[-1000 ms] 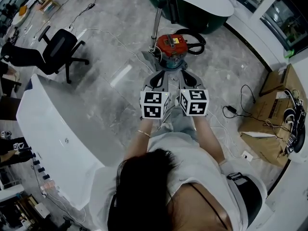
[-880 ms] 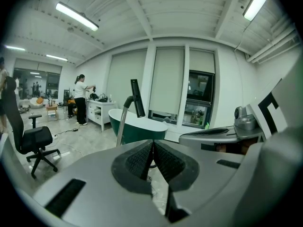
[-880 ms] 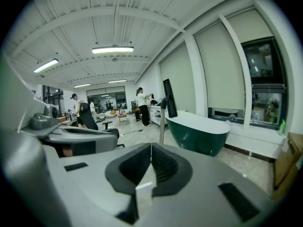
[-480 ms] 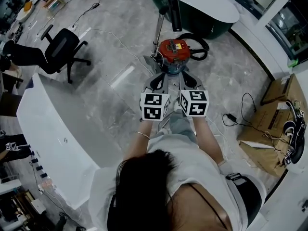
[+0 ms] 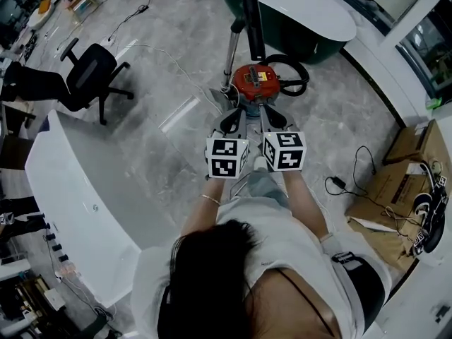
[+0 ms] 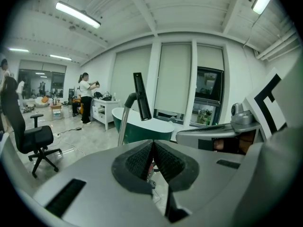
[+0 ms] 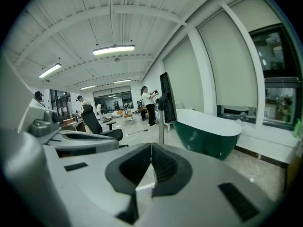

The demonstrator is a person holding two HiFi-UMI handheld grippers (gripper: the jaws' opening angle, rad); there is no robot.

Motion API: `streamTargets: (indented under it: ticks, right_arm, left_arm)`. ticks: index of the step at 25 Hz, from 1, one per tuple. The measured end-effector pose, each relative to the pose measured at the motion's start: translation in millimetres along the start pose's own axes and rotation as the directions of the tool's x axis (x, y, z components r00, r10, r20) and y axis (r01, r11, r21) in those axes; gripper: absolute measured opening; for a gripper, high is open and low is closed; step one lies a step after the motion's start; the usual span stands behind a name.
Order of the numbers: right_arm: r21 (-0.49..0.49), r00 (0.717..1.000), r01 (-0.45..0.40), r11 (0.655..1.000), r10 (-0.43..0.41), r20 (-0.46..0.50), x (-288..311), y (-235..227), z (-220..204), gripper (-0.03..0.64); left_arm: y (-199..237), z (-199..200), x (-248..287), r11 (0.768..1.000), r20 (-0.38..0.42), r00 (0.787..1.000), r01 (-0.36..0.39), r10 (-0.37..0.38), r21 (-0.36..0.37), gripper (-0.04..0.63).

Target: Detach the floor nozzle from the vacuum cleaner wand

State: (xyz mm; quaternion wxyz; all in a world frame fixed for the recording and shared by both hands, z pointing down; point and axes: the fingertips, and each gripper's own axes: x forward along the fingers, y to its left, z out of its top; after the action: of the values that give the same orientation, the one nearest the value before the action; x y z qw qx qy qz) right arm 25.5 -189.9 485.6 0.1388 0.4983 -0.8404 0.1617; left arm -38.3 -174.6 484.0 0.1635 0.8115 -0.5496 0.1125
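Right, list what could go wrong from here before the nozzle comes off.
1. The floor nozzle sits high on the upright wand; pulling it could tip the wand or the red canister.
2. The left gripper and right gripper have jaws shut; they must open before gripping.
3. The black hose on the floor could trip the person.

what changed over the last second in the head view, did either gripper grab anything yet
The person has stepped toward the red vacuum canister, so it now lies nearer the tips of the left gripper and right gripper. The black floor nozzle on the upright wand now shows in full. Nothing was taken hold of or let go. Unchanged: both grippers shut, empty, side by side; the nozzle is still on the wand.
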Motion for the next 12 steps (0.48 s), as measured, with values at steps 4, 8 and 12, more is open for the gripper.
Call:
streamTargets:
  ticks: [4, 8, 12]
  right_arm:
    - [-0.013, 0.999, -0.043, 0.999, 0.043, -0.006, 10, -9, 10, 0.015]
    - [-0.016, 0.998, -0.06, 0.998, 0.06, -0.002, 21, -20, 22, 0.015]
    - [-0.002, 0.996, -0.078, 0.997, 0.078, -0.047, 32, -33, 20, 0.015]
  left_arm:
    - [2, 8, 15, 1.0, 0.004, 1.0, -0.021, 0.021, -0.014, 0.005]
    - [4, 14, 29, 0.999, 0.001, 0.999, -0.039, 0.039, -0.02, 0.003]
    - [4, 20, 41, 0.998, 0.003, 0.998, -0.057, 0.057, -0.022, 0.005]
